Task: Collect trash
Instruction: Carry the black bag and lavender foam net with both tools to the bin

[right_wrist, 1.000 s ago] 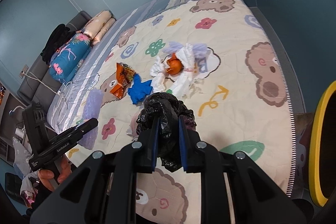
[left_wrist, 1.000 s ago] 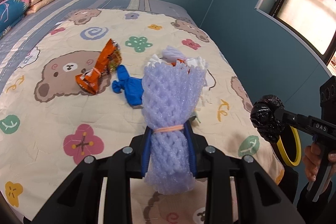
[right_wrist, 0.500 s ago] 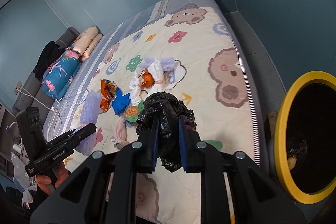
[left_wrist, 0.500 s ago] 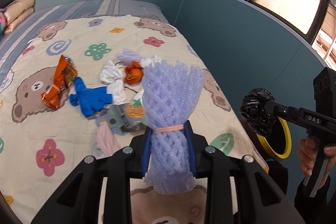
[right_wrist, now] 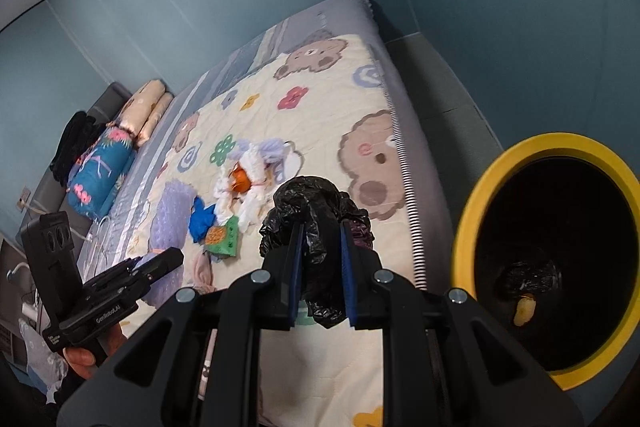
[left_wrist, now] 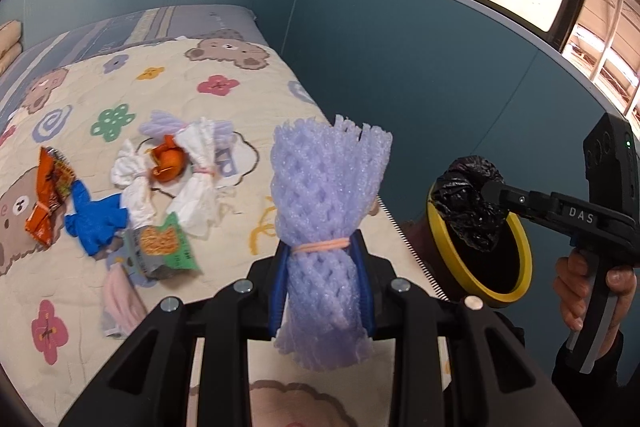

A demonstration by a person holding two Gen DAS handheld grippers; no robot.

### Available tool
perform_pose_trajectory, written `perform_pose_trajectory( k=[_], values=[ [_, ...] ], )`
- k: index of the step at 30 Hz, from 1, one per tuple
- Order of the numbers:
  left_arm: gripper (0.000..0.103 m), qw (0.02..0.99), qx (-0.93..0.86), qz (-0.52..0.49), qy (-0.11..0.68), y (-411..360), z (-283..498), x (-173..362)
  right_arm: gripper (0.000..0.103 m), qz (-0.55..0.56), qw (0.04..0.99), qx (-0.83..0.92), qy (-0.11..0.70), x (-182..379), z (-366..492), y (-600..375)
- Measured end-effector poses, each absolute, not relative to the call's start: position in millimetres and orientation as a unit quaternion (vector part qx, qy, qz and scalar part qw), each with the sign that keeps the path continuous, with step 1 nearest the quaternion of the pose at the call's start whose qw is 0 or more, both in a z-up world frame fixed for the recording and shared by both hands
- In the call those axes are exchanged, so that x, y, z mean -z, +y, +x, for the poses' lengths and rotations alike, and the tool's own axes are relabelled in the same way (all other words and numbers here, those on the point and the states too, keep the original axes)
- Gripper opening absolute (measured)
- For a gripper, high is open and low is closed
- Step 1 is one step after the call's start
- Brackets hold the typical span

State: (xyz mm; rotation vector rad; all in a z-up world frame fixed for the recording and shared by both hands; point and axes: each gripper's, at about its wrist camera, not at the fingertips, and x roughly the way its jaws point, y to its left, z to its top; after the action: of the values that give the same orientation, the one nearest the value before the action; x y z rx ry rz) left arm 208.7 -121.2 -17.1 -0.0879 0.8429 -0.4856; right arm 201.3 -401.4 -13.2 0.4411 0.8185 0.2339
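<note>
Foam net (left_wrist: 326, 227) gripped, black bag (right_wrist: 320, 223) gripped

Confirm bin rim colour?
Yellow rim on the bin, black inside; clearest in the right wrist view.

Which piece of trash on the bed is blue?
The crumpled blue glove, lying between the orange snack wrapper and the white tissues. Nothing else there is blue.

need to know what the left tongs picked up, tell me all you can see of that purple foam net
The foam net is a pale lilac mesh sleeve of soft-looking foam, bunched into a bundle and cinched near the middle by a pink rubber band. Its top flares open with a ragged cut edge. It stands upright, clamped between the blue pads of the left tongs, off the bed. Nothing else touches it.
</note>
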Motion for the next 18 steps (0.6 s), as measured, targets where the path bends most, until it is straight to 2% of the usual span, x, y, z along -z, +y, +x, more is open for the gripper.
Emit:
perform_pose_trajectory(
  k=[18],
  values=[
    [0.027,0.857,0.308,-0.006,0.413,-241.5,223.2,19.3,0.017,0.249,0.898,-0.019,0.363,13.5,176.1,-508.1]
  ],
)
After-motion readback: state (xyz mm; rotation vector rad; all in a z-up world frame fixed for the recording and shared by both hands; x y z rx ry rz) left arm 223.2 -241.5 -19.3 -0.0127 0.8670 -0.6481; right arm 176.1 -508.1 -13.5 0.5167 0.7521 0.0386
